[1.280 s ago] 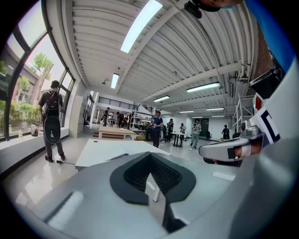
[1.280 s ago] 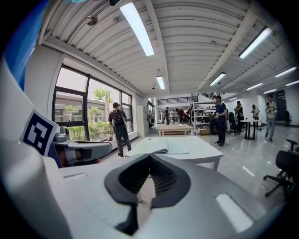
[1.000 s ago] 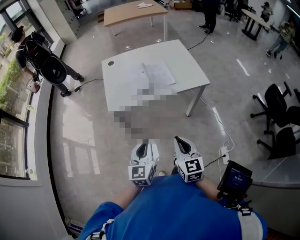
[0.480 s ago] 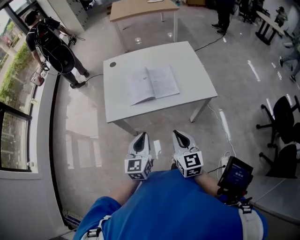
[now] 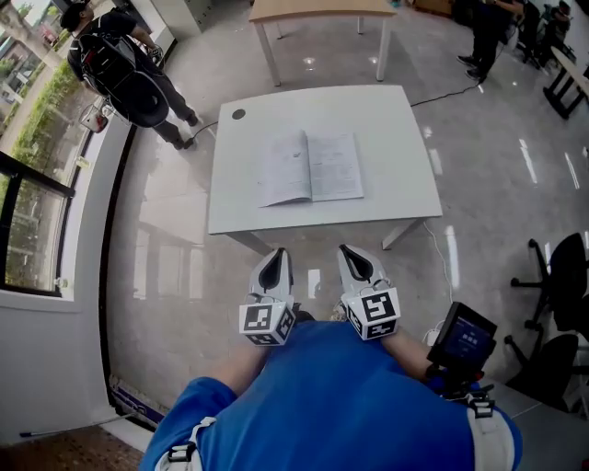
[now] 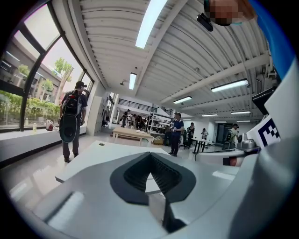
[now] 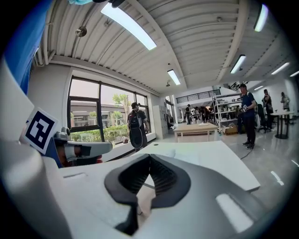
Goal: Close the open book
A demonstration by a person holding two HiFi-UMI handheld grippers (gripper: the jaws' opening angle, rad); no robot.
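An open book (image 5: 310,166) lies flat on the white table (image 5: 396,184), pages up, near the table's middle. Both grippers are held side by side close to my body, short of the table's near edge. My left gripper (image 5: 273,261) is shut with nothing between its jaws, and my right gripper (image 5: 355,259) is shut and empty too. In the left gripper view the left gripper (image 6: 150,161) points at the table (image 6: 100,156). In the right gripper view the right gripper (image 7: 148,164) faces the table (image 7: 205,156). The book is hidden behind the jaws in both gripper views.
A person with a black backpack (image 5: 129,78) stands at the table's far left by the windows. A wooden table (image 5: 317,11) stands behind. Black office chairs (image 5: 561,304) are at the right. A cable (image 5: 448,267) runs over the floor by the near right table leg.
I have moved toward the table: it sits closer and more central in the head view. Both grippers stayed shut and side by side. The person with the backpack shifted up-left.
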